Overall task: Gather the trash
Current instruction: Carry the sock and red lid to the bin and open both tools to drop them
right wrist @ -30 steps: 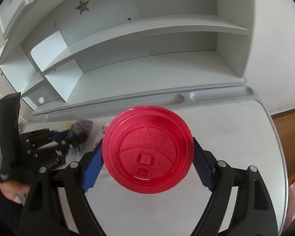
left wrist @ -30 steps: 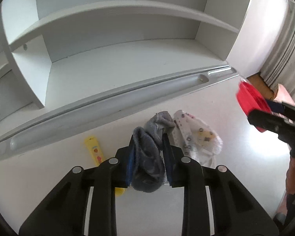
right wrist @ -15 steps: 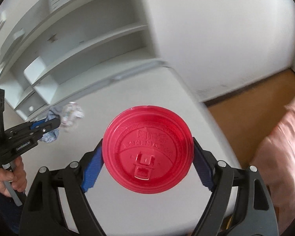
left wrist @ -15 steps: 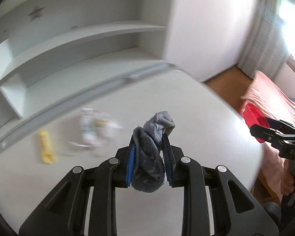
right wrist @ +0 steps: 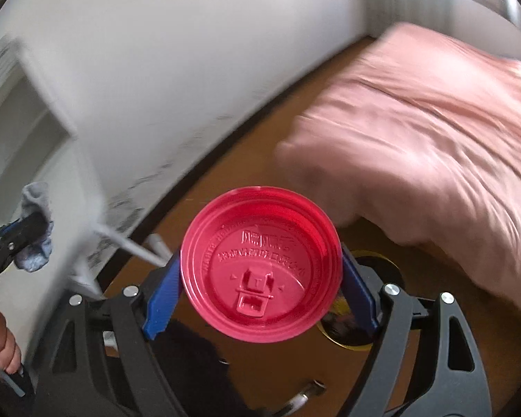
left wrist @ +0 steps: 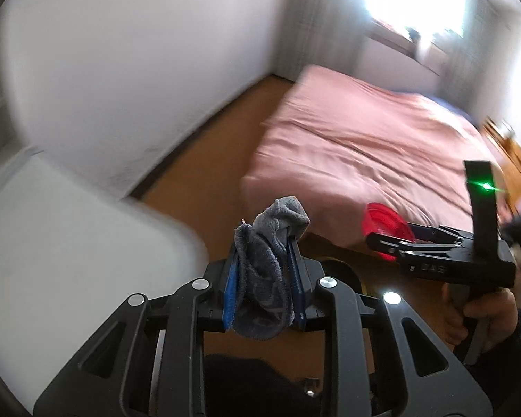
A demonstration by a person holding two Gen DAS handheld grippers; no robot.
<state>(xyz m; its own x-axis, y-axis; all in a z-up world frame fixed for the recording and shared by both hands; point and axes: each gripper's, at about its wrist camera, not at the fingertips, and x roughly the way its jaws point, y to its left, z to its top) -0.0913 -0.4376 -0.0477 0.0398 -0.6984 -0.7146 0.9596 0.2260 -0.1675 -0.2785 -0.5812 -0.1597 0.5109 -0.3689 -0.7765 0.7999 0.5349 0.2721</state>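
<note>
Fuzzy grey sock point(left wrist: 265, 278) pinched in left hand-held gripper point(left wrist: 264, 292), round red plastic lid point(right wrist: 260, 264) clamped in right hand-held gripper point(right wrist: 260, 278)

The sock point(left wrist: 265, 274) sits between the left tool's point(left wrist: 264, 288) fingers, the lid point(right wrist: 260, 264) between the right tool's point(right wrist: 260, 278).

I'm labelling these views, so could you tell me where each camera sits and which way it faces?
Left wrist: on the left gripper, clamping a grey sock, facing the floor and pink bed; the right hand shows.
Right wrist: on the right gripper, holding a red lid, same outlook.
Shared: bed, sock, lid.
</note>
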